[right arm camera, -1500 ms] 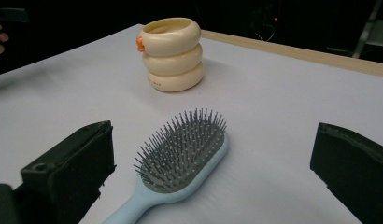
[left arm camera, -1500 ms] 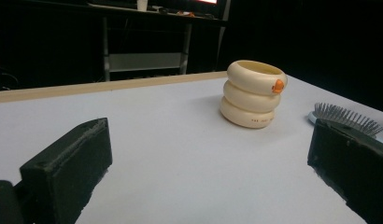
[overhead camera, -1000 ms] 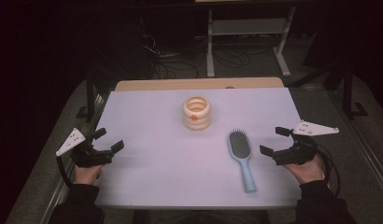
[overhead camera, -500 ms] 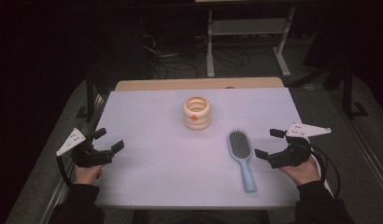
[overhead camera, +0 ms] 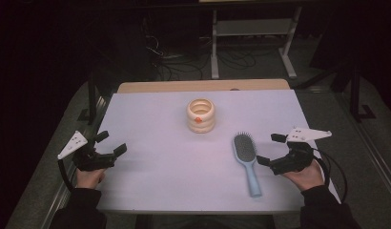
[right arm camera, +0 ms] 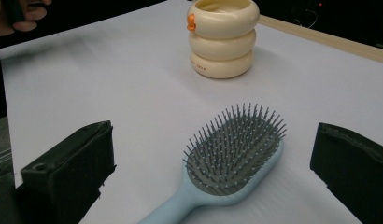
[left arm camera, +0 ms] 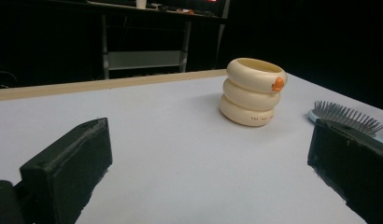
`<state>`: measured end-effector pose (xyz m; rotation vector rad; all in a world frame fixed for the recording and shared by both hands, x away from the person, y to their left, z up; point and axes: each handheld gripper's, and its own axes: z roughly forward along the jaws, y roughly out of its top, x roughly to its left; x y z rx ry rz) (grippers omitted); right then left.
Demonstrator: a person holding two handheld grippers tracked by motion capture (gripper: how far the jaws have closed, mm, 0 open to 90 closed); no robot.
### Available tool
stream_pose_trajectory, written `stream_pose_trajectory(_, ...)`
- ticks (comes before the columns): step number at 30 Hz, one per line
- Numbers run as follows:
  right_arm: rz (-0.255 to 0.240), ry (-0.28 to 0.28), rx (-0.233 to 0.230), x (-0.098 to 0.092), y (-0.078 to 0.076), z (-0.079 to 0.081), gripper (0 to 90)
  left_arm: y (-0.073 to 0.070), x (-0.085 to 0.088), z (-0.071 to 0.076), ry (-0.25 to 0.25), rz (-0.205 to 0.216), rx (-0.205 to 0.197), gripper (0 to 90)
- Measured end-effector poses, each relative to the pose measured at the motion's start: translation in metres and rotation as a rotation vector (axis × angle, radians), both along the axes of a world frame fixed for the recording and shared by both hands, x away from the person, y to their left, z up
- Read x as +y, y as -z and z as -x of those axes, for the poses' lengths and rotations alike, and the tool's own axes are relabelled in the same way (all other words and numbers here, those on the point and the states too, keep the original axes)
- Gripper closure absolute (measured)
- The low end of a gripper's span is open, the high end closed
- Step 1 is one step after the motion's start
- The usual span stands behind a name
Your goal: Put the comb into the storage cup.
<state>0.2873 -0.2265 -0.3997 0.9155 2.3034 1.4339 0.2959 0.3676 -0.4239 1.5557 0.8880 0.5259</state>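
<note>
A pale lilac sheet covers the desk (overhead camera: 150, 119), leaving a wooden strip bare at its far edge. Beyond it the room is dark: a grey floor (overhead camera: 375, 143) strewn with cables (overhead camera: 174, 67), and a light metal shelf frame (overhead camera: 253, 28).

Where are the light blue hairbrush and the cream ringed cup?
Light blue plastic hairbrush (overhead camera: 244, 147), high view, on its grey bristle pad.
Cream ringed plastic cup (left arm camera: 251, 98), left gripper view, on its middle ring.

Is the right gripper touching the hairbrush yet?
Apart. In the high view, bare table separates the right gripper from the hairbrush; in the right gripper view its open jaws stand wide of the brush head, clear on both sides.
</note>
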Motion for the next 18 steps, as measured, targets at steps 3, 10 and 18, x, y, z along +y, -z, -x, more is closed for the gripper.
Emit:
stream_pose_trajectory(3,0.008,-0.010,0.008,0.003,0.001,0.000,0.0,0.000,0.000,0.000,0.000,0.000,0.001,0.0)
stream_pose_trajectory(10,0.031,-0.035,0.018,0.009,0.002,0.001,0.0,0.000,0.000,0.000,0.001,-0.001,0.001,0.0)
stream_pose_trajectory(18,0.050,-0.060,0.026,0.016,0.003,0.002,0.0,0.000,-0.001,0.000,0.001,-0.001,0.002,0.0)
